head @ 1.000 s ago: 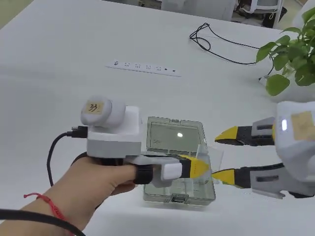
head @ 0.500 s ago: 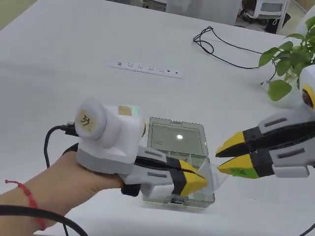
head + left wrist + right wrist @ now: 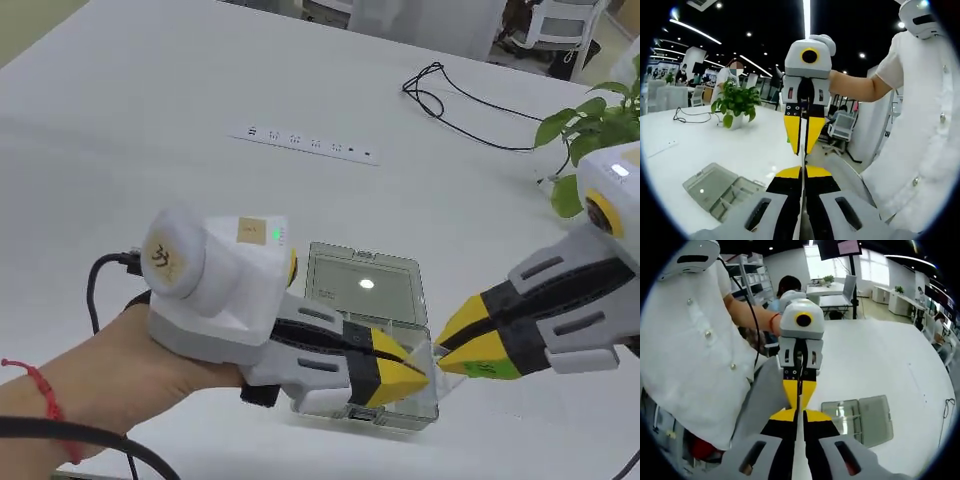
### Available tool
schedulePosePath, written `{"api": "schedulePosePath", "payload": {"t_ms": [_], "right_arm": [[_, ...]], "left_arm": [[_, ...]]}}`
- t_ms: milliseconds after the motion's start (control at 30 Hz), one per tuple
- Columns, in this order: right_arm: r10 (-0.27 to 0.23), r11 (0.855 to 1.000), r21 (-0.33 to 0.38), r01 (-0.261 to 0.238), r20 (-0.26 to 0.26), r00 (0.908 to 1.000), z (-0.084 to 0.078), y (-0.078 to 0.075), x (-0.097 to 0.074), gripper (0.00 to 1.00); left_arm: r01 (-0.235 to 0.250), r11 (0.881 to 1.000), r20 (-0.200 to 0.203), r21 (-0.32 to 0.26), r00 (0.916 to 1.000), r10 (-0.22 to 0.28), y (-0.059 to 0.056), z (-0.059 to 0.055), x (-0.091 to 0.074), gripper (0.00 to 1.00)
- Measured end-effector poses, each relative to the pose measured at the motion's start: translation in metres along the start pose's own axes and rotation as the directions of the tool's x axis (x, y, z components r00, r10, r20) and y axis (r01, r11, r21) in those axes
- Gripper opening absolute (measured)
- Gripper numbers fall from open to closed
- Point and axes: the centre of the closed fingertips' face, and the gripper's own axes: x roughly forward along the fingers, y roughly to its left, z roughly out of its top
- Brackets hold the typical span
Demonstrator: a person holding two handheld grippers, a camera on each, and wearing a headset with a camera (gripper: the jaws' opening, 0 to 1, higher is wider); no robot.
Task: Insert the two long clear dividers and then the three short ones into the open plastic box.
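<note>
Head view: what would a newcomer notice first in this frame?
The left gripper and right gripper meet tip to tip at lower centre, apparently both pinching one clear divider. Under them sits the open plastic box, lid laid back on the white table.

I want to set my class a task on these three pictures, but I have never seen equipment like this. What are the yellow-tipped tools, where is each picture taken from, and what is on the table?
There is no robot here: a person holds a two-jaw tool in each hand. The wide picture comes from a camera on the person's head. In it the left gripper and the right gripper meet tip to tip. Each round picture comes from a camera riding on one tool, looking along its jaws at the other tool. Both grippers seem shut on one thin clear divider, held just over an open plastic box. Also on the white table are a power strip, a black cable and a potted plant.
</note>
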Motion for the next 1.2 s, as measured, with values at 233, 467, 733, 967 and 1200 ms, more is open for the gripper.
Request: {"api": "schedulePosePath", "payload": {"t_ms": [233, 467, 733, 967, 1200], "right_arm": [[0.013, 1.0, -0.01, -0.013, -0.008, 0.9999, -0.001, 0.001, 0.004, 0.04], [0.019, 1.0, -0.022, -0.019, -0.007, 0.9998, 0.0, 0.002, 0.006, 0.03], [0.015, 0.999, -0.03, -0.015, -0.008, 0.9999, 0.002, 0.002, 0.01, 0.03], [0.006, 0.999, -0.032, -0.006, -0.009, 0.9999, 0.003, 0.001, 0.011, 0.03], [-0.008, 1.0, -0.03, 0.009, 0.001, 1.0, 0.005, -0.001, 0.011, 0.03]], "left_arm": [[-0.006, 1.0, -0.005, 0.015, 1.0, 0.006, 0.0, -0.003, -0.001, 0.0], [-0.013, 1.0, -0.002, 0.008, 0.9999, 0.013, 0.001, -0.004, -0.003, 0.0], [-0.023, 1.0, 0.016, -0.002, 0.9996, 0.023, 0.001, -0.004, -0.004, 0.0], [-0.035, 0.999, 0.002, -0.002, 0.9994, 0.035, 0.001, -0.008, -0.006, 0.04], [-0.07, 0.997, -0.014, -0.018, 0.9975, 0.07, 0.006, -0.015, -0.011, 0.13]]}}
